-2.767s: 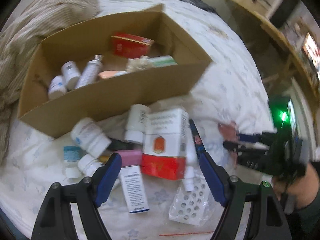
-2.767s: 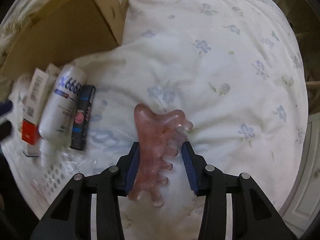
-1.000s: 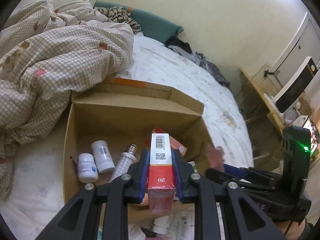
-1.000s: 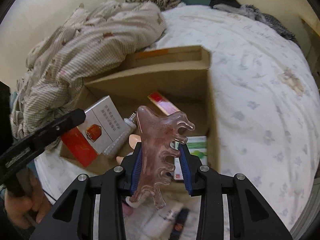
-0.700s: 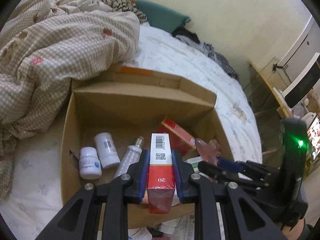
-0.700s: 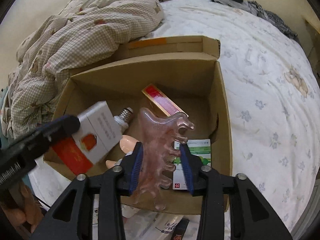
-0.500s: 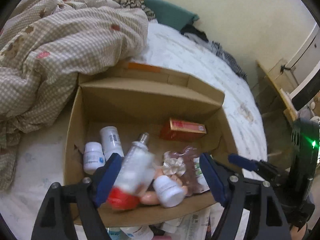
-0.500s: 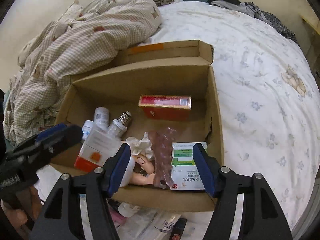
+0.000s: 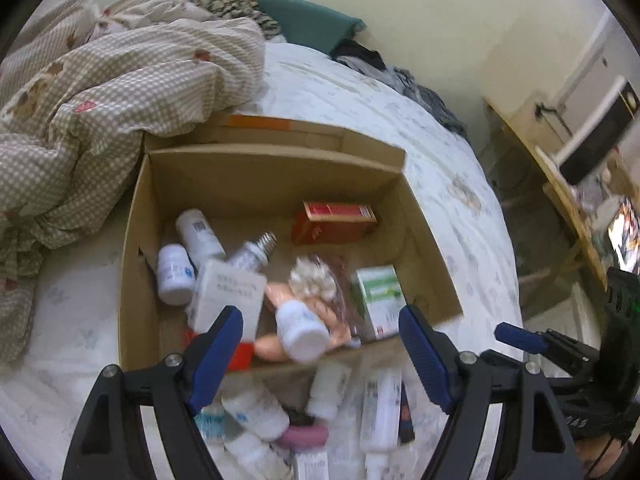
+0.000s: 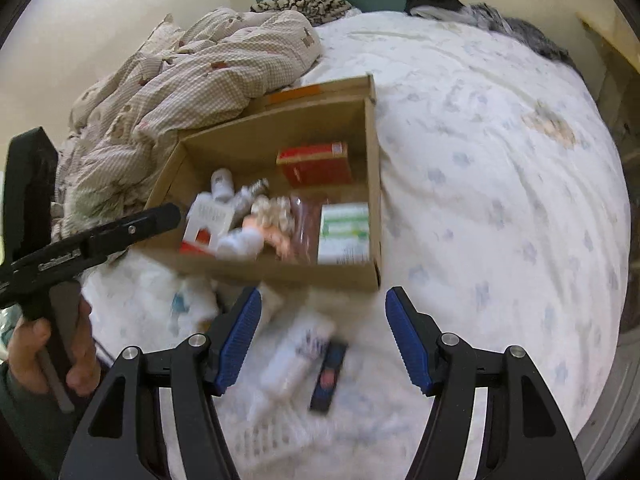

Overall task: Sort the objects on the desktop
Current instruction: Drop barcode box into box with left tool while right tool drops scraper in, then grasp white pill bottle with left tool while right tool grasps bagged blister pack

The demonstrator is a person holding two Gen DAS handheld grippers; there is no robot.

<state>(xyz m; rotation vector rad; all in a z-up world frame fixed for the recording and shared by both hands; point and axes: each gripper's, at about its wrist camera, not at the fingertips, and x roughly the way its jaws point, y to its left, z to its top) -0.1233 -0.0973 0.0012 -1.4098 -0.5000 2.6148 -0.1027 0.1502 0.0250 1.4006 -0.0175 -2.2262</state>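
cardboard box (image 10: 280, 270) | ribbed blue fingers (image 10: 238, 336) apart | contents blurred, possibly bottles

My left tongs (image 9: 320, 346) are spread wide, blue pads apart, nothing between them. My right tongs (image 10: 322, 338) are also spread wide and empty. In the right wrist view my left hand (image 10: 48, 354) grips the left tool's handle, fingers wrapped round it, dark green sleeve at the wrist. Both tools angle downward.
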